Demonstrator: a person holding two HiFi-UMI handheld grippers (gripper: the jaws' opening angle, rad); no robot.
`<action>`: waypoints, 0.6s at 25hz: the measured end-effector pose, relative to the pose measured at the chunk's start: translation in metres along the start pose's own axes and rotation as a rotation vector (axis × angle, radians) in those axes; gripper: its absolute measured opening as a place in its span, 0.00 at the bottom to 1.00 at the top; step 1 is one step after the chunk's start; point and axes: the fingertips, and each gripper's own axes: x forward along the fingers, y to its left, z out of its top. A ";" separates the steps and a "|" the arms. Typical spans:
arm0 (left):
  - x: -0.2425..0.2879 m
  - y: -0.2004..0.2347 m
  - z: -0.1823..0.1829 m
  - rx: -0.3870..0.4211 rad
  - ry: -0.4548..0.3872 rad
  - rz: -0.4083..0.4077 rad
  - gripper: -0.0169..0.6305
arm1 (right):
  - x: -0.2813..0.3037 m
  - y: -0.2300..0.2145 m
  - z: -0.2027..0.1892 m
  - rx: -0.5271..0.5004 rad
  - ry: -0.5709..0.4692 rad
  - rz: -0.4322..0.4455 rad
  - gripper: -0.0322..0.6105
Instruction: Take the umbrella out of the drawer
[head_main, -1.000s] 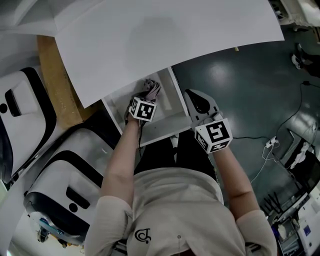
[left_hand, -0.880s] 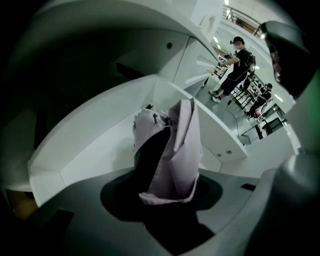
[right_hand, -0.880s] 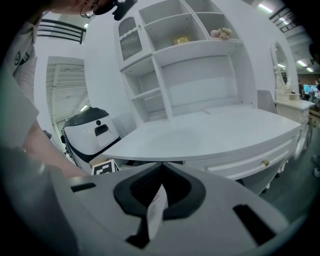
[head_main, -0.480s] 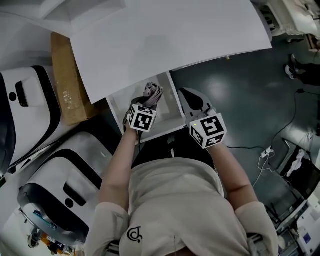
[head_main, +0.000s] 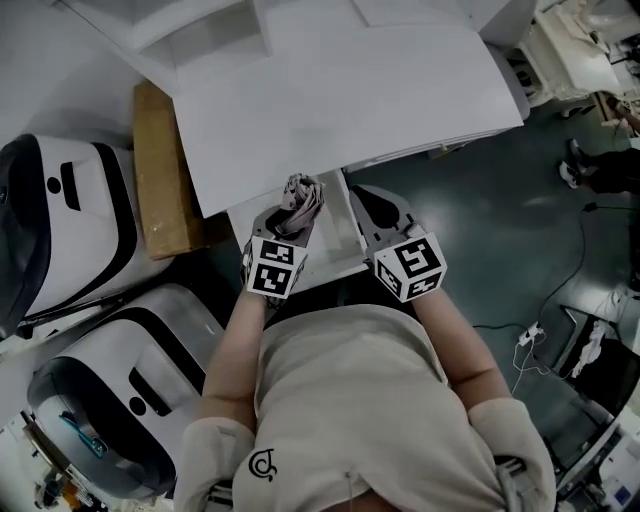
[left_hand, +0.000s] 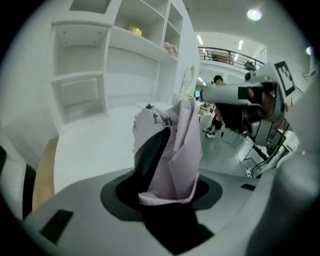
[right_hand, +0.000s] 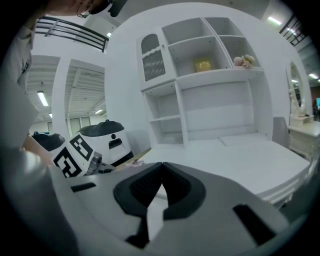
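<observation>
My left gripper is shut on a folded pale lilac umbrella, which it holds above the open white drawer under the desk edge. In the left gripper view the umbrella stands up between the jaws, its crumpled cloth filling the gap. My right gripper hovers just right of the drawer, beside the umbrella and apart from it. Its jaws meet at the tips with nothing between them. The right gripper also shows in the left gripper view, level with the umbrella's top.
A white desk with shelves lies beyond the drawer. A brown board lies to its left. Two white-and-black machines stand at the left. Dark floor with cables lies to the right.
Both grippers have risen toward the head camera. The left one has carried the umbrella up out of the drawer, and the right has kept beside it.
</observation>
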 end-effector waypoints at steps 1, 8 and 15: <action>-0.007 0.001 0.010 -0.002 -0.044 0.010 0.37 | -0.001 0.002 0.002 -0.014 -0.007 0.007 0.06; -0.061 0.022 0.064 -0.003 -0.299 0.116 0.37 | 0.007 0.022 0.025 -0.108 -0.071 0.070 0.06; -0.139 0.047 0.100 -0.029 -0.502 0.216 0.37 | 0.009 0.060 0.067 -0.130 -0.192 0.168 0.06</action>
